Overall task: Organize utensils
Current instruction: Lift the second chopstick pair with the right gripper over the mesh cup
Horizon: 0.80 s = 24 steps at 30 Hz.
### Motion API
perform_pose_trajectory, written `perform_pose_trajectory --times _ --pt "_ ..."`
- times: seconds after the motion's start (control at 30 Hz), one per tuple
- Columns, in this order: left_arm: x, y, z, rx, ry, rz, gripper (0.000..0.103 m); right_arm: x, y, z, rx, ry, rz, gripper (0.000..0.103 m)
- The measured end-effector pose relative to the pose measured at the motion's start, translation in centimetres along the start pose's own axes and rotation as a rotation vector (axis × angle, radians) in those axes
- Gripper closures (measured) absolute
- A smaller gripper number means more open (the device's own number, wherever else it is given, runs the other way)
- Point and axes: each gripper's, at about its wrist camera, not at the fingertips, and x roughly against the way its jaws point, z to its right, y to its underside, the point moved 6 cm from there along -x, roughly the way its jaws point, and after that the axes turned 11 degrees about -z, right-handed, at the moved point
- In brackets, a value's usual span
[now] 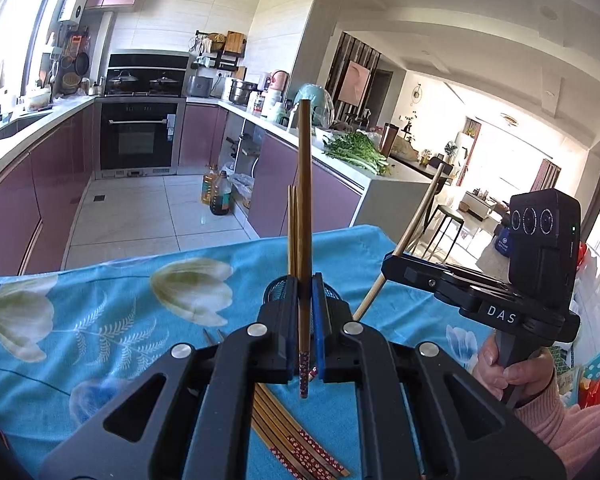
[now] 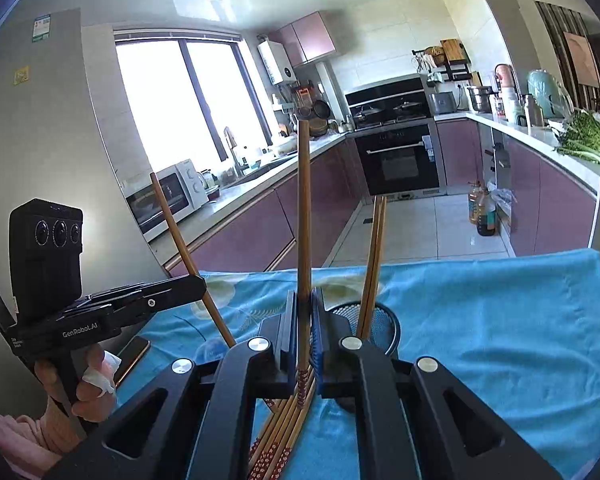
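Left wrist view: the left gripper (image 1: 305,320) is seen with its jaws clamped on a single chopstick (image 1: 305,216), which is held upright, its patterned end hanging below the pads. Just behind the jaws a black mesh holder (image 1: 278,286) stands on the blue flowered cloth (image 1: 100,320), with two chopsticks (image 1: 292,232) already standing in it. Below the jaws a loose bundle of chopsticks (image 1: 292,436) is left lying on the cloth. To the right of the jaws the right gripper (image 1: 392,266) is seen, its own chopstick (image 1: 416,216) slanted.

In the right wrist view, the right gripper (image 2: 304,322) is likewise closed on one stick (image 2: 305,208), with the holder (image 2: 380,320) just to the right of the jaws.

The step in hand is judged to be the carrying of each stick to the holder. Each stick should be kept near vertical, its lower end brought over the rim, and lowered clear of the two standing ones before the jaws are parted. The hands are best taken in turn, so that a clash is avoided.
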Motion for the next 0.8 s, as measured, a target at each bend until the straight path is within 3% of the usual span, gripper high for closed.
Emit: perform_pose_trajectory --times 0.8 --pt "-0.2 -2.0 0.8 -0.03 -0.008 0.032 0.095 0.5 -1.2 -0.4 0.023 0.014 0.042 0.097"
